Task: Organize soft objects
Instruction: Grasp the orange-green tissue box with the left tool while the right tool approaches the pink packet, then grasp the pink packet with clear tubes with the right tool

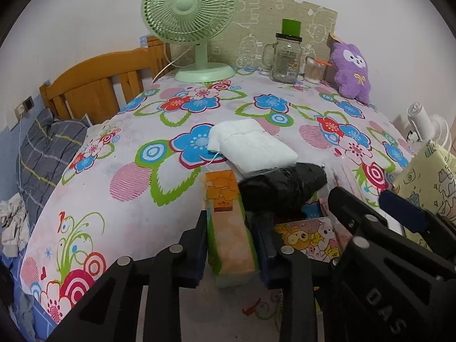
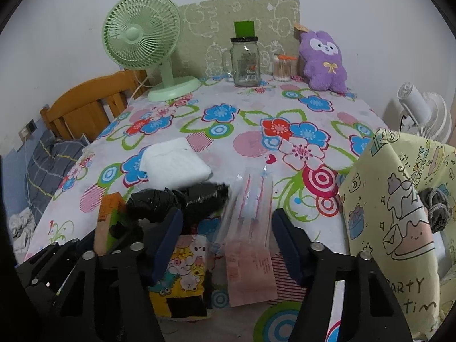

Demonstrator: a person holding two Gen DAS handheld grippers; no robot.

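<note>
So the right wrist view catches a grey yarn ball (image 2: 437, 211) tucked in the yellow cartoon bag (image 2: 396, 208), which the left view misses. Left gripper (image 1: 230, 245) pinches an orange-green tissue pack (image 1: 228, 228), long axis running near-to-far at the near table edge. Right gripper (image 2: 226, 242) is spread wide over a pink clear-topped packet (image 2: 250, 245), gripping nothing.

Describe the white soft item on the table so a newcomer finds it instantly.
On the floral tablecloth, look in front of the green fan, toward the near edge. The folded white cloth lies flat just behind the black plastic bundle; it is the only plain white item there.
</note>
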